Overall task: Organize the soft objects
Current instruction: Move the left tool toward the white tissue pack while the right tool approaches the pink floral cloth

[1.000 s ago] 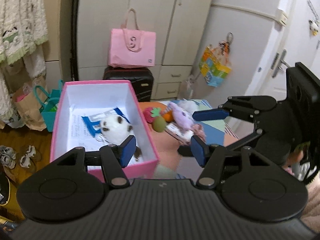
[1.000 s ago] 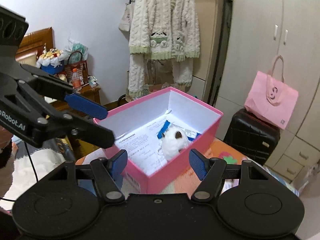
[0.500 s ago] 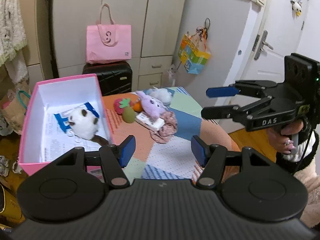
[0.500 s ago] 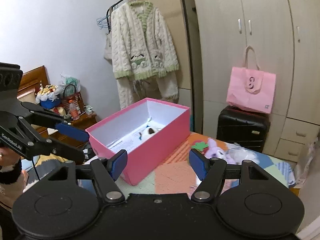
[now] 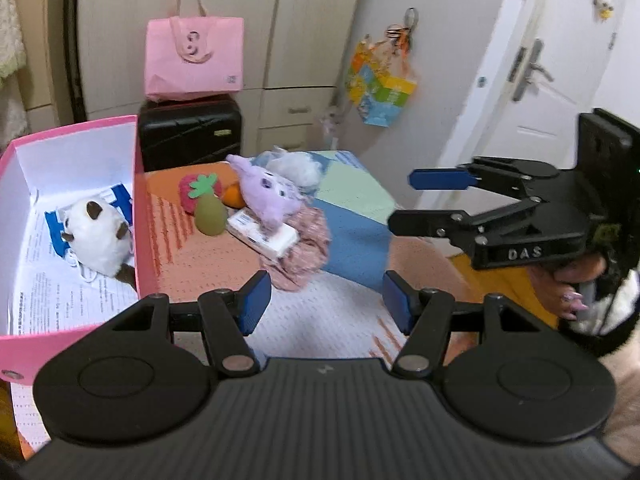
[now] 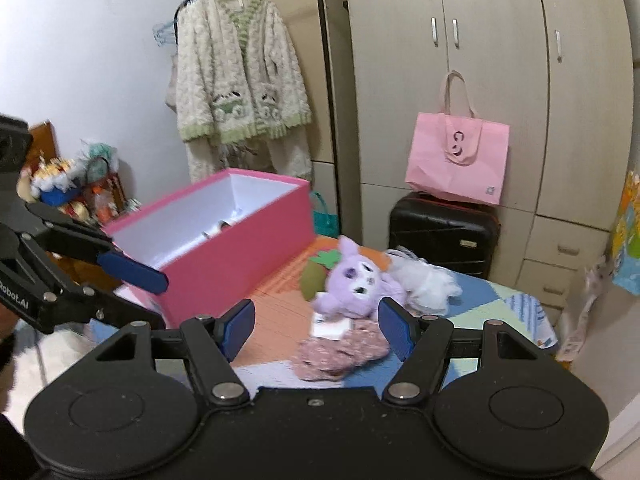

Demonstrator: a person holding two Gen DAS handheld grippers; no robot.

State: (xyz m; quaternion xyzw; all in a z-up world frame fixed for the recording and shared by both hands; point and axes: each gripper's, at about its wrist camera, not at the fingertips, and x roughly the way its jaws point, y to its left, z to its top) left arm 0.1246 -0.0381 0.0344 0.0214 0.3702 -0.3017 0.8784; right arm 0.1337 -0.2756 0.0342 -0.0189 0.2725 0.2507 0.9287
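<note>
While both the left hand-held gripper (image 5: 325,304) and the right hand-held gripper (image 6: 316,326) hang open and empty over the table (image 5: 344,320), take the purple plush (image 5: 268,196), lying beside the pink box (image 5: 136,200), squarely by its body.

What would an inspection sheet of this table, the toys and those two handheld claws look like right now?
Surface: patchwork tablecloth, mostly covered at the far end.
Job's things: white plush lies in the pink box; purple plush, strawberry plush, green pear plush, white fluffy item and pink floral fabric are heaped on the table.
Clutter: small white packet under the purple plush; printed papers in the box.
Grippers: left gripper and right gripper both open, empty.
Cables: nothing seen.
Surroundings: wardrobe, black suitcase bearing a pink tote bag, hanging cardigan.
</note>
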